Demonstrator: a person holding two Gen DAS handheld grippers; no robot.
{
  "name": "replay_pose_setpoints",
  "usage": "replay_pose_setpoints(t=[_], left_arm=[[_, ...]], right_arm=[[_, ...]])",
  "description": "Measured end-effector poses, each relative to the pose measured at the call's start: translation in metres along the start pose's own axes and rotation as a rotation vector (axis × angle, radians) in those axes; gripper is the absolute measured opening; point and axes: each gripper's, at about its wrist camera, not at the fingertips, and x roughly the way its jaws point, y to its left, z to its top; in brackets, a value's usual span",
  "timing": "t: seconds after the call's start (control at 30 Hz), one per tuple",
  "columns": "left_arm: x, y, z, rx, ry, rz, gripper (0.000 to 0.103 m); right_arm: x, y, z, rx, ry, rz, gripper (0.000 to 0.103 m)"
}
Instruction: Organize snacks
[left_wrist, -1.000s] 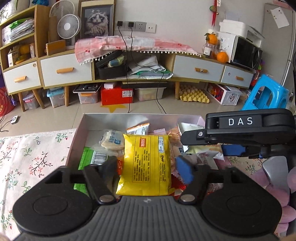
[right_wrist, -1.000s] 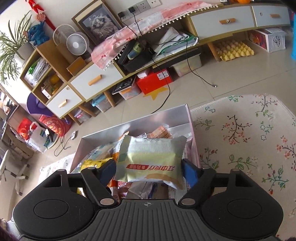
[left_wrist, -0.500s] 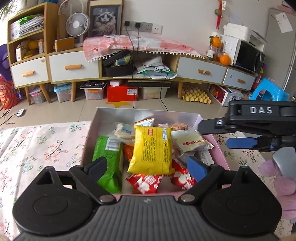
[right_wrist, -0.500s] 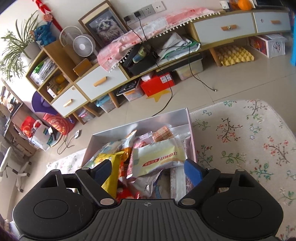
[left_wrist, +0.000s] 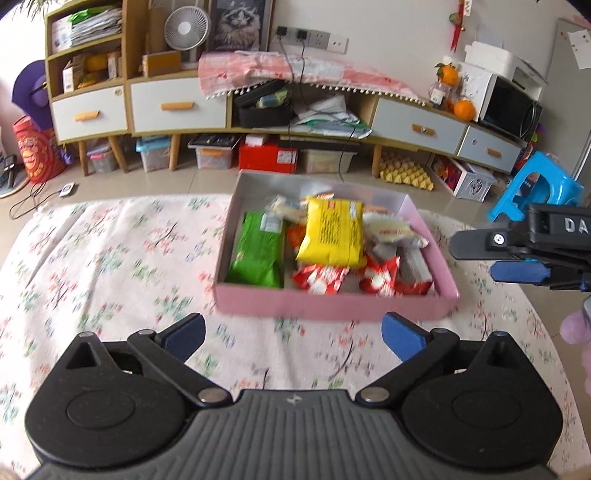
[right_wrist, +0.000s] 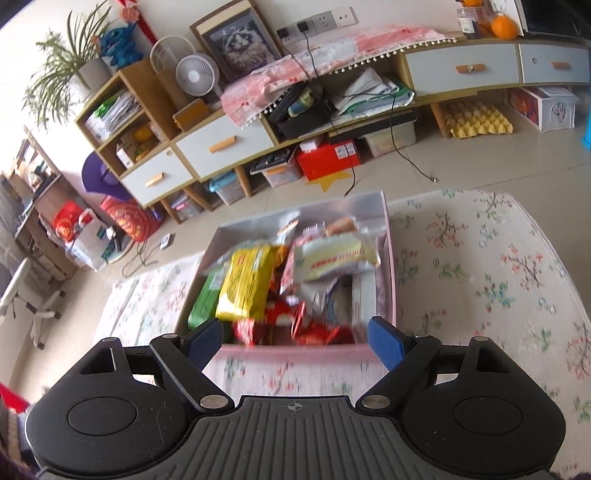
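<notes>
A pink box (left_wrist: 332, 304) with a silver inside stands on the floral cloth and holds several snack packets. A yellow packet (left_wrist: 332, 232) lies on top in the middle, a green packet (left_wrist: 256, 251) at the left, a pale packet (left_wrist: 391, 230) at the right, red packets (left_wrist: 319, 277) at the front. My left gripper (left_wrist: 293, 332) is open and empty, back from the box's near wall. My right gripper (right_wrist: 295, 338) is open and empty over the box's (right_wrist: 291, 350) near edge; it shows at the right of the left wrist view (left_wrist: 517, 254). The yellow packet (right_wrist: 245, 282) and pale packet (right_wrist: 336, 254) also show there.
The floral cloth (left_wrist: 110, 266) covers the table around the box. Beyond the table edge stand a low cabinet (left_wrist: 177, 107) with drawers, a red box (left_wrist: 267, 157) on the floor, a blue stool (left_wrist: 535, 192) and a microwave (left_wrist: 509, 107).
Both grippers let go of their packets, the yellow one and the pale one, which now lie in the box. Both grippers opened and drew back toward me.
</notes>
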Motion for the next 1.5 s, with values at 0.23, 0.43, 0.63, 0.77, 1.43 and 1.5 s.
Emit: replay_pose_setpoints(t=[0.23,0.43,0.63,0.77,1.43,1.5], left_arm=[[-0.016,0.009,-0.017,-0.022,0.046,0.06,0.103],[-0.025,0.019,-0.037,-0.073,0.1,0.087,0.103],[-0.027,0.024,-0.056,-0.074,0.136,0.149,0.103],[-0.032,0.028,-0.064,-0.097,0.15,0.131,0.103],[-0.031,0.01,-0.067,-0.092,0.17,0.17,0.103],[-0.032,0.01,-0.066,-0.088,0.167,0.174,0.103]], right_arm=[[-0.019,0.008,-0.032,-0.031,0.067,-0.009,0.088],[-0.03,0.009,-0.061,-0.03,0.106,-0.002,0.09],[-0.032,0.01,-0.089,-0.072,0.128,-0.054,0.093],[-0.034,0.014,-0.097,-0.123,0.11,-0.097,0.093],[-0.035,0.022,-0.102,-0.162,0.096,-0.122,0.093],[-0.035,0.021,-0.102,-0.156,0.093,-0.13,0.093]])
